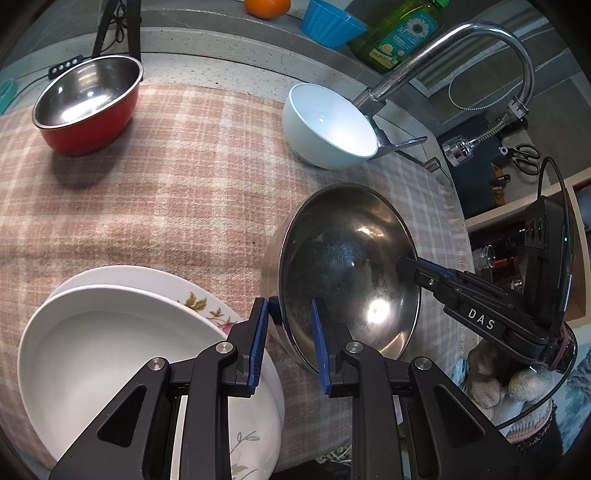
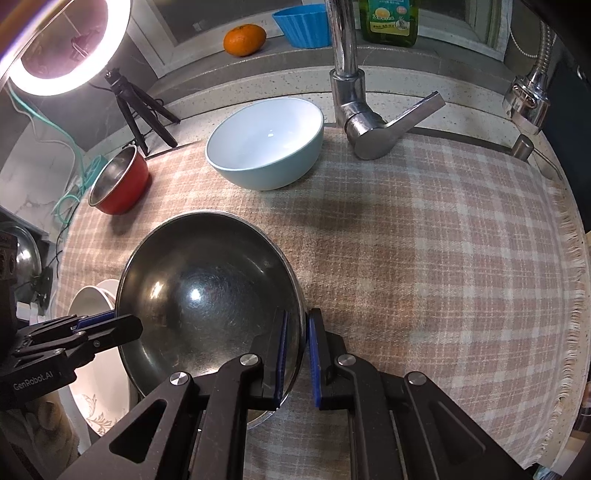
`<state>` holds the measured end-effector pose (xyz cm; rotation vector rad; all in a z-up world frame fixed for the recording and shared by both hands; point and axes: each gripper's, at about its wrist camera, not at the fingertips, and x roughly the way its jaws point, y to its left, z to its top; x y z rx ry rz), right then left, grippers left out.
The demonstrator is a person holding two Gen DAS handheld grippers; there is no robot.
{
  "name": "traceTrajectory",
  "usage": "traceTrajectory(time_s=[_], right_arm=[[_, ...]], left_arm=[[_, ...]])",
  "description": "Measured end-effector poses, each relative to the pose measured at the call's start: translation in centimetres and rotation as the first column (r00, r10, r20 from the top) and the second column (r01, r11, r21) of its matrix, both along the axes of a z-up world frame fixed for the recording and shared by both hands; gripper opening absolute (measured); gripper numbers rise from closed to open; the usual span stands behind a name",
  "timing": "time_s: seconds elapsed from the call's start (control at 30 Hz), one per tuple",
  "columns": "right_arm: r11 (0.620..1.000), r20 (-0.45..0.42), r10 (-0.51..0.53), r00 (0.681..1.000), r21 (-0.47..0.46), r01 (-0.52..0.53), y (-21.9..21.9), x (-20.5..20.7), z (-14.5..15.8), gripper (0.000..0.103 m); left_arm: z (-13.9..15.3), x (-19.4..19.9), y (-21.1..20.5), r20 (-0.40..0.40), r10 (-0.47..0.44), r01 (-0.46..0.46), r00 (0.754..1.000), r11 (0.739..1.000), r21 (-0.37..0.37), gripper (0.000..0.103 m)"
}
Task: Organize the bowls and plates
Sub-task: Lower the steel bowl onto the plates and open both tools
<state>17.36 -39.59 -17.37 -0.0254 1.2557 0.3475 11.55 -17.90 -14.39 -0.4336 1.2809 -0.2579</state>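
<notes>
Two claws gripped one steel bowl (image 1: 351,273) from opposite sides of its rim, above a desk covered by a pink plaid cloth (image 1: 166,177). At far left in the left wrist view, a red bowl (image 1: 88,107) with a steel interior stood on the cloth near its back edge, well apart from the other dishes. Nearer the camera at left lay a stack of white plates (image 1: 122,343), the upper one plain and deep, the lower one showing a floral print at its exposed edge. Just right of the stack, the left claw (image 1: 290,332) pinched the near rim of the steel bowl, one blue pad (image 1: 260,332) outside the wall and the other inside. The bowl was tilted, its hollow facing the camera. Behind it, a pale blue bowl (image 1: 328,125) sat upright on the cloth beside the base of a chrome faucet (image 1: 461,48). At right, the right claw (image 1: 410,267) was pressed on the bowl's opposite rim, held by a gloved hand (image 1: 509,376). In the right wrist view, the right claw (image 2: 297,354) had its pads nearly together with only the thin steel wall between them, and the left claw (image 2: 110,321) met the rim at left, in front of the plates. On the ledge behind stood an orange (image 2: 244,39), a blue fluted cup (image 2: 303,26) and a green detergent bottle (image 2: 388,18).
</notes>
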Motion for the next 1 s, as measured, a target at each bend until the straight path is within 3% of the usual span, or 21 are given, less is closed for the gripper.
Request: traceTrajectory(time_s=[0.4,0.57,1.0], right_arm=[[0.999,0.074,-0.05,0.996,0.018,0.049,0.7,0.2,2.7,0.02],[0.997,0.102,-0.065,0.993,0.039,0.061,1.7,0.0,3.8,0.023],[0.996,0.155,-0.017,0.988,0.088,0.003,8.8,0.0,5.7,0.024]], left_arm=[[1.9,-0.3,2.6,0.058,0.013,-0.013,0.998,1.0,0.008,0.021],[3.2,-0.5,4.0,0.095,0.014,-0.019,0.995,0.999,0.048,0.021],[4.9,-1.0,10.1,0.15,0.044,-0.059,0.988,0.994,0.096,0.021]])
